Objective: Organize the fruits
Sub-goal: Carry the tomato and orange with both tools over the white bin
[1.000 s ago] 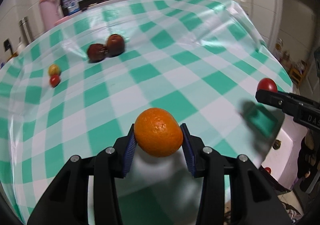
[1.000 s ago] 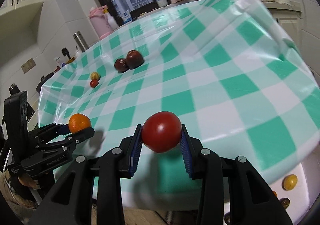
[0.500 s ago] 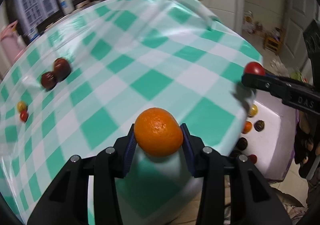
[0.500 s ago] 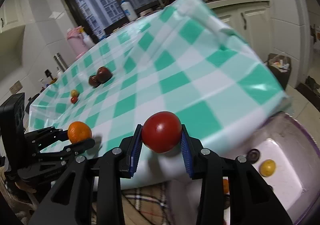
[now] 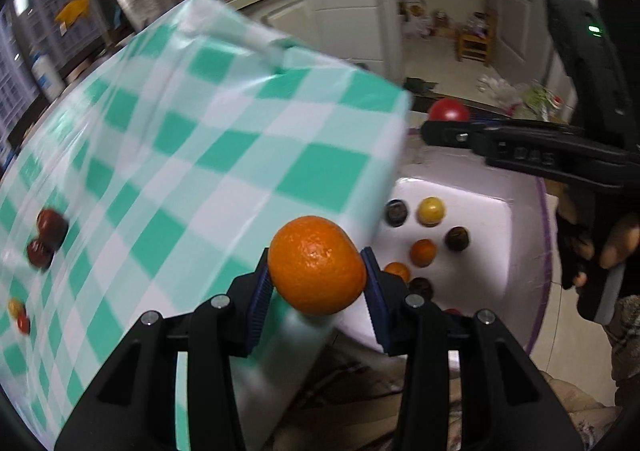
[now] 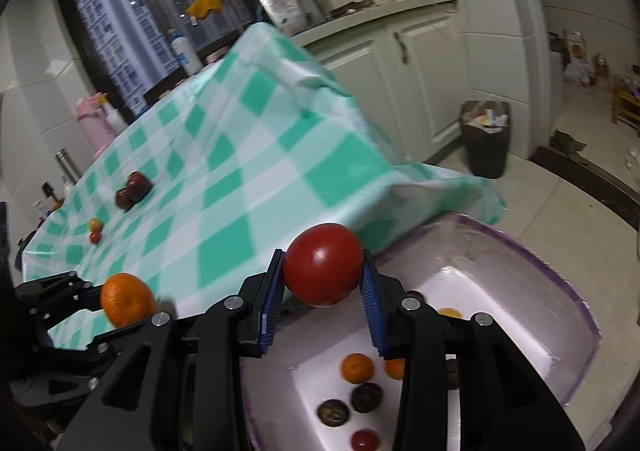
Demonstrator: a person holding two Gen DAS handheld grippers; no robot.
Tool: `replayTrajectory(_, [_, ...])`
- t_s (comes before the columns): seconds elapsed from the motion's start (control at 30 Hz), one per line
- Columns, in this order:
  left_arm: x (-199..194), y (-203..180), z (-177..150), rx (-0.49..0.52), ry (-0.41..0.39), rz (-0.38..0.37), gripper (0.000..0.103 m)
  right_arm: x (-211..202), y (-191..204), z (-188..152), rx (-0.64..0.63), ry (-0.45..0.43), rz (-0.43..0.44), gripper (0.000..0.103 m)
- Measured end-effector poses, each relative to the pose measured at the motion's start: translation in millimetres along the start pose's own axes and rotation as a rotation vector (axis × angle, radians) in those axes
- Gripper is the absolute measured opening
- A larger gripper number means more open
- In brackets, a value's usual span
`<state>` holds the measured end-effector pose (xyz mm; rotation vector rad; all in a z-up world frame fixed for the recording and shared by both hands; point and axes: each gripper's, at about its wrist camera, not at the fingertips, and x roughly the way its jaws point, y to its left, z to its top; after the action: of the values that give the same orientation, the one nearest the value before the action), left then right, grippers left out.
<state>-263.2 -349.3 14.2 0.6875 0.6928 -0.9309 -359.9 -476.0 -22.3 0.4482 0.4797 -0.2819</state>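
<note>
— Where do your two claws stand against a second ago?

— Your left claw (image 5: 316, 283) is still clenched on the round orange mandarin (image 5: 316, 265), and your right claw (image 6: 322, 287) still grasps the glossy red tomato (image 6: 323, 263). A second ago both hung over the green-and-white checked worktop (image 5: 200, 155); now you have carried them past its edge. The white plastic tub with a purple rim (image 6: 552, 283), barely glimpsed before, lies open beneath the right claw, beside the worktop's corner.

— What is in the tub?

— Small orange, yellow, dark and red fruits lie loose on its floor. The tomato hangs above them; the mandarin is over the worktop's edge, just beside the tub.

— And what is left behind?

— Two dark red fruits (image 6: 132, 191), touching, and a small yellow-and-red pair (image 6: 95, 230) remain on the worktop, unmoved.
</note>
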Motion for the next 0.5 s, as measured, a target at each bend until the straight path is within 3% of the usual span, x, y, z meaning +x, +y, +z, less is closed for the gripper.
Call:
replayTrajectory(0.27, [16.3, -53.0, 11.6, 0.142, -0.005, -0.079, 0.043, 13.7, -32.6, -11.8, 0.025, 0.067, -0.150, 0.037])
replayTrajectory(0.5, [64.8, -81.5, 4.1, 0.195, 0.100, -0.154, 0.043, 57.1, -52.4, -25.2, 0.013, 0.227, -0.268, 0.037])
